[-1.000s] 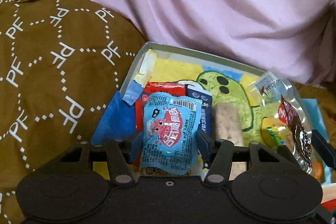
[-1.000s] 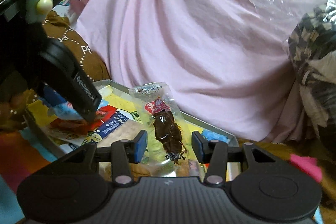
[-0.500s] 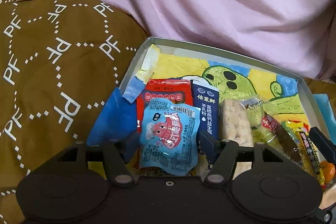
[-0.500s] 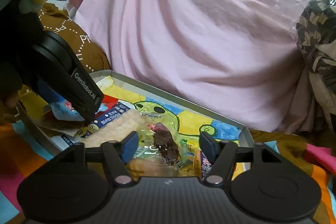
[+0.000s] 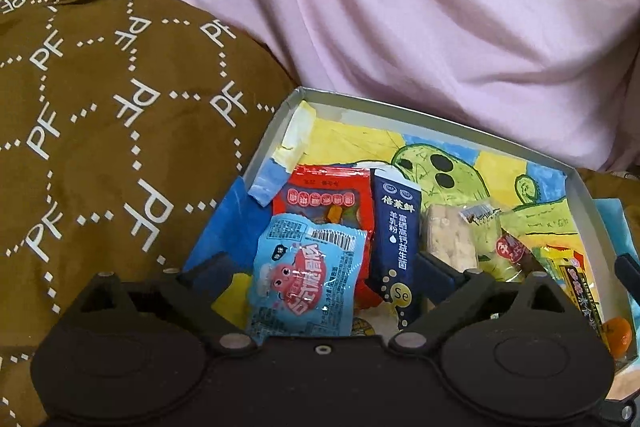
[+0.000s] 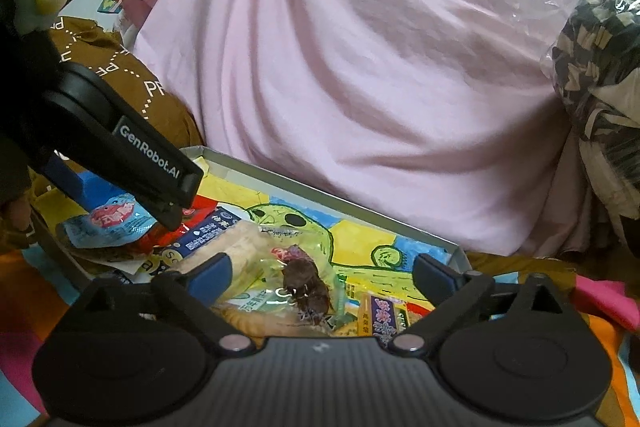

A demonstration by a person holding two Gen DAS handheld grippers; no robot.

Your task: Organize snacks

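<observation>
A shallow tray [image 5: 400, 109] with a cartoon drawing on its floor holds several snacks. In the left wrist view a light blue packet [image 5: 308, 279] lies on a red packet [image 5: 324, 195], beside a dark blue sachet [image 5: 394, 227] and a pale cracker bar [image 5: 448, 239]. My left gripper [image 5: 324, 269] is opening, its pads wide of the blue packet. In the right wrist view my right gripper [image 6: 324, 275] is opening too. A clear packet with a dark snack [image 6: 304, 279] lies loose between its pads, next to a purple-and-yellow packet [image 6: 384, 315]. The left gripper's finger [image 6: 160, 179] reaches in from the left.
A brown cloth with white lettering [image 5: 100, 127] bulges left of the tray. A pink sheet [image 5: 400, 7] rises behind it. A clear plastic bag of patterned fabric [image 6: 600, 67] sits at the far right. A colourful blanket [image 6: 24, 307] lies under the tray.
Both grippers' jaws have spread wide. The blue packet has left the left pads and lies in the tray. The clear packet has dropped from upright in the right pads to flat in the tray.
</observation>
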